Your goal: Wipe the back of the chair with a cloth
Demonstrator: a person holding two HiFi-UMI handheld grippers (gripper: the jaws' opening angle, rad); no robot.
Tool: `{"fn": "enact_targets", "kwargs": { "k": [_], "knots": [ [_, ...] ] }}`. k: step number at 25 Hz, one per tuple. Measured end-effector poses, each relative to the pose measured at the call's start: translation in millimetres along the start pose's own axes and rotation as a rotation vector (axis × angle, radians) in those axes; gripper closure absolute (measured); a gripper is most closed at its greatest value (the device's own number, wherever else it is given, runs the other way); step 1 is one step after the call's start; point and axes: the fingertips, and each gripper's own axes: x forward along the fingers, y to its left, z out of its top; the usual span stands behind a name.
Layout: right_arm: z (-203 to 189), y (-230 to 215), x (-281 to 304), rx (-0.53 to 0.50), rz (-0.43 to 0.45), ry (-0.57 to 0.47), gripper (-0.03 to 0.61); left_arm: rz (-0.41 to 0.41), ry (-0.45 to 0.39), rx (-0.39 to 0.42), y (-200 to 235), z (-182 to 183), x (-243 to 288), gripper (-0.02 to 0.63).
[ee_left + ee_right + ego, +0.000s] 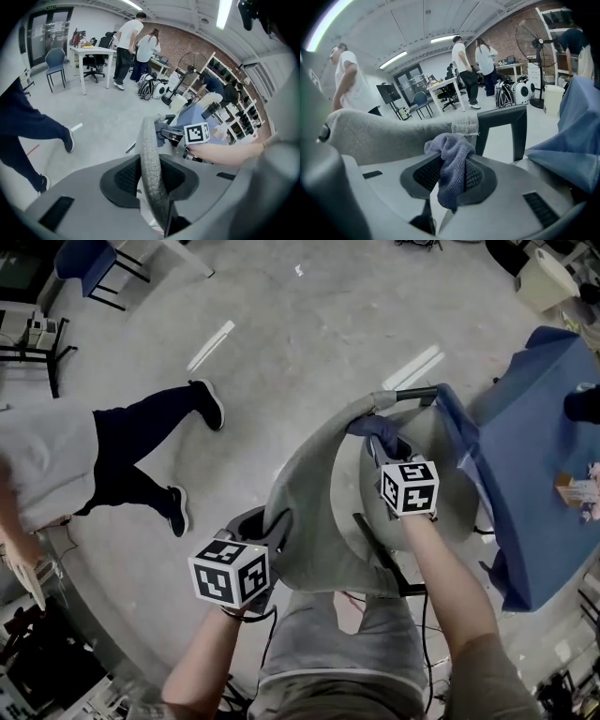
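Observation:
The chair's grey fabric back [319, 512] curves from lower left to upper right in the head view. My left gripper [272, 526] is shut on its top edge at the near end. In the left gripper view that edge [150, 154] runs between the pads of the left gripper [151, 180] and fills the gap. My right gripper [382, 444] is shut on a blue-grey cloth [375, 427] and holds it against the far end of the back, by the dark chair frame [417, 395]. In the right gripper view the cloth [452, 164] hangs bunched between the jaws of the right gripper [450, 176].
A table under a blue cover [544, 456] stands close on the right of the chair. A person in dark trousers [122, 456] walks across the concrete floor at left. Farther off are people at a white table [93, 50], a blue chair [55, 61] and a standing fan [190, 63].

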Motion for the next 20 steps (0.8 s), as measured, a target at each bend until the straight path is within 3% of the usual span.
{"fn": "enact_targets", "kwargs": {
  "k": [9, 14, 18, 20],
  "knots": [
    [-13.0, 36.4, 35.5, 0.09, 0.089, 0.022, 0.488, -0.026, -0.028, -0.059, 0.9, 0.6, -3.4, 0.511],
    [-53.0, 120.5, 14.9, 0.051, 0.322, 0.091, 0.492, -0.008, -0.032, -0.056, 2.1, -0.5, -2.9, 0.514],
    [-79.8, 153.3, -9.4, 0.164, 0.379, 0.108, 0.508, 0.007, -0.03, -0.042, 1.1, -1.0, -1.4, 0.515],
    [-97.2, 165.4, -24.9, 0.127, 0.419, 0.144, 0.508, 0.006, -0.031, -0.043, 1.4, -0.9, -1.5, 0.515]
  ]
}}
